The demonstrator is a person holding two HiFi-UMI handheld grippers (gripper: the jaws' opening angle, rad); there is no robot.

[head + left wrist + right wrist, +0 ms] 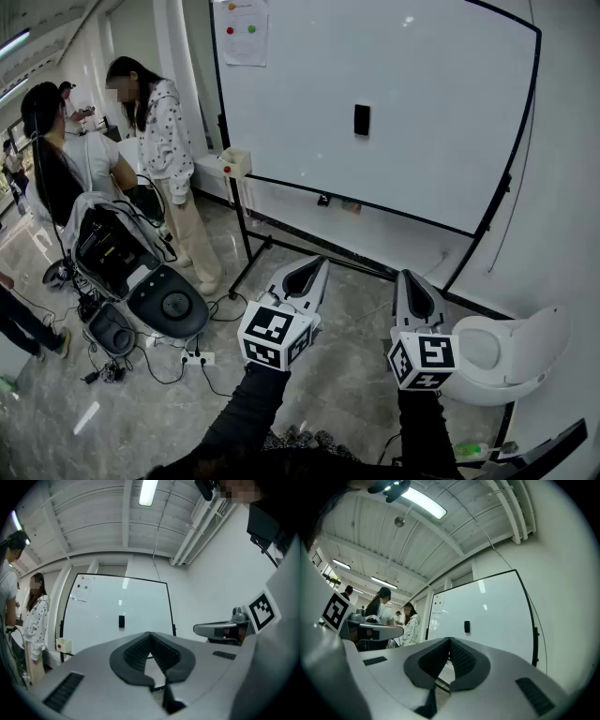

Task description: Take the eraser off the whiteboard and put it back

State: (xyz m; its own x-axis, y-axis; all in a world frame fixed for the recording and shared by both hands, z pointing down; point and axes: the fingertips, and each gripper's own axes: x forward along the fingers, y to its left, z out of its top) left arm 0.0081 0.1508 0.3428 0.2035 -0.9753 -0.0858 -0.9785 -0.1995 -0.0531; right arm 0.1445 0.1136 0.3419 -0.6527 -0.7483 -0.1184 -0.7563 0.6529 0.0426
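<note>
A small black eraser (362, 119) clings upright to the white whiteboard (422, 94), right of its middle; it also shows as the eraser (122, 621) in the left gripper view and the eraser (467, 626) in the right gripper view. Both grippers are held level some way short of the board, pointing at it. My left gripper (322, 262) is shut with nothing in it, its tips meeting in its own view (150, 633). My right gripper (407, 275) is also shut and empty, its tips meeting in its own view (450, 639).
The whiteboard's black stand (253, 251) has feet on the marble floor. A small white box (234, 162) hangs at the board's left edge. A standing person (169, 141) and a seated person (66, 159) are at left beside a stroller-like machine (122, 253). A white toilet-shaped object (506, 352) sits at right.
</note>
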